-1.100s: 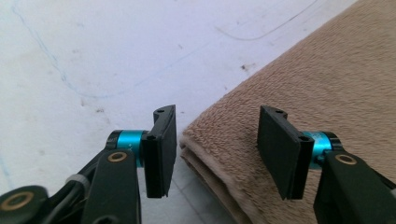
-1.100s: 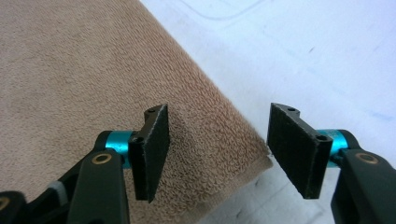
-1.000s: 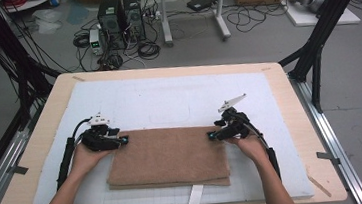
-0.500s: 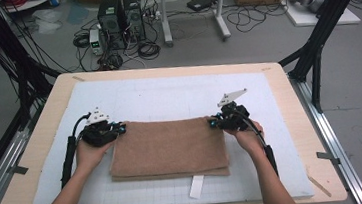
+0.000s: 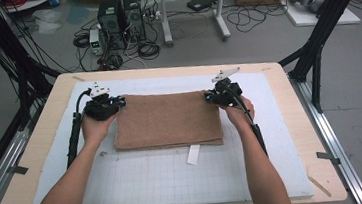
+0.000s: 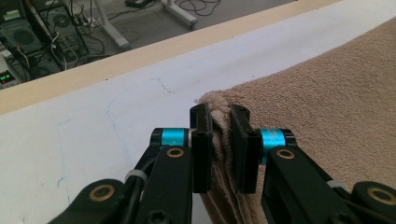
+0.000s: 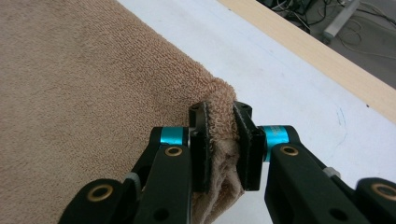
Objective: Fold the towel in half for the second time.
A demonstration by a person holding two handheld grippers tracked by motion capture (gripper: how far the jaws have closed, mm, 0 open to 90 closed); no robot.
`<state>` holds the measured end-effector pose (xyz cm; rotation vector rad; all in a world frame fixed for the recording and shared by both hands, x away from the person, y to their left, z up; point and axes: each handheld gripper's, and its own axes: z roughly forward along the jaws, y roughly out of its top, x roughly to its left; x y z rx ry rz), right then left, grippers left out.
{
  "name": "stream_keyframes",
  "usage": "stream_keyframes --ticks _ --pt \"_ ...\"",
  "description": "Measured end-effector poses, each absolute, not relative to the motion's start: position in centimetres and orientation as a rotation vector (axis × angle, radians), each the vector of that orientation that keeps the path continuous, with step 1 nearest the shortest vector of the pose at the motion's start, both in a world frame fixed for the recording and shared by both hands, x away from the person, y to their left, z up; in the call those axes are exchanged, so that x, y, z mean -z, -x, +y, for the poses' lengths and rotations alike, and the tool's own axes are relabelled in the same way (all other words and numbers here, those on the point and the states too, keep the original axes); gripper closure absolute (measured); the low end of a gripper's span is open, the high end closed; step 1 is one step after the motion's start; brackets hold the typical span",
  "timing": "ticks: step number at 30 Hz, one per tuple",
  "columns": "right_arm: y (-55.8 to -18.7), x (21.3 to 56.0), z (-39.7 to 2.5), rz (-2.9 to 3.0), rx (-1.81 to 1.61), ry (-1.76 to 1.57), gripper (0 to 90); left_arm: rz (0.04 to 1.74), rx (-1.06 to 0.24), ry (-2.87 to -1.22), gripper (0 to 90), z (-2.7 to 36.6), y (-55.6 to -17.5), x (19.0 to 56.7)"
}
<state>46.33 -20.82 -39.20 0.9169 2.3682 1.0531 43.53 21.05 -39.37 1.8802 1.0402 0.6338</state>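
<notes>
A tan terry towel lies folded on the white grid mat, with a white label sticking out at its near edge. My left gripper is shut on the towel's far left corner. My right gripper is shut on the far right corner. In both gripper views the black jaws pinch a bunched fold of towel just above the mat. A hand holds each gripper from the near side.
The mat covers a wooden table with metal rails along its sides. Beyond the far edge are computer towers, loose cables and a desk leg on the floor. A black frame strut rises at the right.
Both grippers have moved away from the person toward the table's far side, carrying the towel's corners with them. The towel now lies farther back on the mat.
</notes>
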Motion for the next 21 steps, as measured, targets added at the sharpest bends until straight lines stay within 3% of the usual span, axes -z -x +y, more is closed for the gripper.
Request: stream_keyframes --ticks 3,6,8,9,13,21 --pt "-46.6 39.8 -20.8 2.350 -1.054 -0.961 64.1 1.062 -0.628 -1.896 76.3 21.2 -43.9 39.7" --pt "-46.5 39.9 -21.0 2.365 -1.035 -1.002 55.4 1.069 -0.602 -1.916 73.6 21.7 -43.8 40.1" --pt "-46.2 39.7 -21.1 2.383 -1.044 -1.007 51.2 1.092 -0.593 -1.901 66.9 22.1 -43.5 40.1" --pt "-45.9 39.4 -21.1 2.391 -1.052 -1.013 50.2 1.093 -0.589 -1.899 60.6 22.2 -43.3 40.1" --pt "-44.6 38.3 -20.8 2.444 -1.096 -0.987 48.3 1.057 -0.551 -1.893 54.2 22.8 -41.7 39.9" --pt "-40.0 39.1 -20.1 2.492 -1.133 -0.902 50.3 0.976 -0.520 -1.955 55.2 23.0 -37.3 41.1"
